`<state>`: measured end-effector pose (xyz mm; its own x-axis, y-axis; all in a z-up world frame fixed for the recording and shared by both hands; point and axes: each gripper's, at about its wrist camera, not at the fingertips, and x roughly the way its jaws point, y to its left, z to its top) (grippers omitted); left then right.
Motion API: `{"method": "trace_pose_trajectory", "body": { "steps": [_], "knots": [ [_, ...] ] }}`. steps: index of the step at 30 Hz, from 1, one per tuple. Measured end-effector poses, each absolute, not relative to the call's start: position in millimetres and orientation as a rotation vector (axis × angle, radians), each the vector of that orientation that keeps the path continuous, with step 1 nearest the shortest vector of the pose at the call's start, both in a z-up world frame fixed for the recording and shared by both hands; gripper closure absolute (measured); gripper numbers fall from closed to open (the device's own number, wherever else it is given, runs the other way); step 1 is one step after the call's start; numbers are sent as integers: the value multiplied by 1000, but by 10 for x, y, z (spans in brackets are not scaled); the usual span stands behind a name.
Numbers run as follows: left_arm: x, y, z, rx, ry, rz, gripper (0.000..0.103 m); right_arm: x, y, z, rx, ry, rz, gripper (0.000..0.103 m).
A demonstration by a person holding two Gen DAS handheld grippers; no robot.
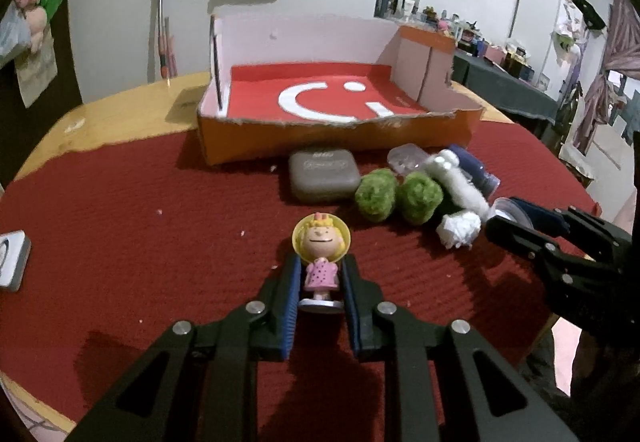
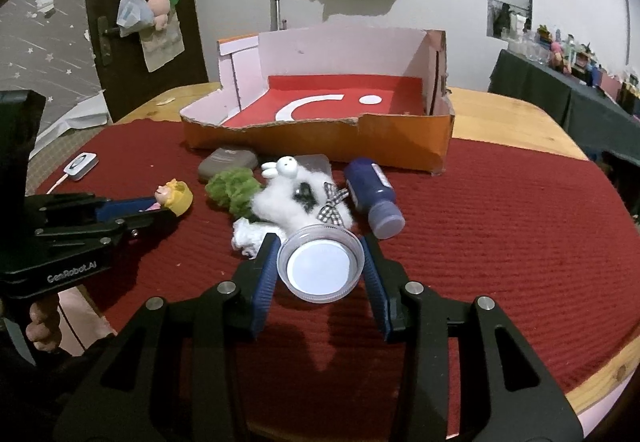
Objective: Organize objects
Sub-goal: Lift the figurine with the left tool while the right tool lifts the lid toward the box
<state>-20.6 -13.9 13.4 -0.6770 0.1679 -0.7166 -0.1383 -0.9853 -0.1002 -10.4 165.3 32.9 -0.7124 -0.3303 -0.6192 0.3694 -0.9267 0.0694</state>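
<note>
Red cloth (image 1: 120,222) covers the table in the left wrist view. The left gripper (image 1: 319,278) is squeezed tight on a little doll (image 1: 321,262) in a pink dress. Its blue pads press both sides of the doll, which stands upright on a round base. Past the doll lie a grey case (image 1: 324,174), two green fuzzy balls (image 1: 398,194) and a white fluffy toy (image 1: 456,182), all close together. An orange box (image 1: 332,110) with a red floor sits behind them, and nothing lies on the floor that shows. The right gripper (image 1: 520,218) comes in from the right side, near a clear cup (image 1: 505,207).

In the right wrist view, the right gripper (image 2: 320,266) has the clear cup (image 2: 320,268) between its jaws. The jaws are partly open, and their tips touch the cup's sides. The cup is tipped, so its white bottom faces the camera. Just behind it lies the white toy (image 2: 296,198) with a checked bow. A blue bottle (image 2: 374,196) lies on its side to the right. The green balls (image 2: 234,188) are on the left, by the grey case (image 2: 228,162). The left gripper (image 2: 160,204) holds the doll (image 2: 174,196) at the left. The box (image 2: 320,138) sits at the back.
</note>
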Motion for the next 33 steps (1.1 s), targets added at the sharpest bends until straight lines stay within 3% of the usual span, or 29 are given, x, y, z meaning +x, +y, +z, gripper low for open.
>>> {"method": "trace_pose_trajectory", "body": {
  "steps": [8,17,19,21,33],
  "knots": [
    [-108,-145,130,-1184,-72,2723,82,-114,1615,247,962,87,-2587,64],
    [-10,-106,151,-1165,-29,2743,71,-92,1637,182,976,89,-2585,64],
    [9,-110,155,-1160,-22,2750,72,-84,1651,180,976,85,-2585,63],
    [15,-123,146,-1163,-34,2742,81,-83,1647,180,976,93,-2586,63],
    [31,-138,280,-1092,-24,2774,82,-48,1629,285,933,97,-2582,64]
  ]
}}
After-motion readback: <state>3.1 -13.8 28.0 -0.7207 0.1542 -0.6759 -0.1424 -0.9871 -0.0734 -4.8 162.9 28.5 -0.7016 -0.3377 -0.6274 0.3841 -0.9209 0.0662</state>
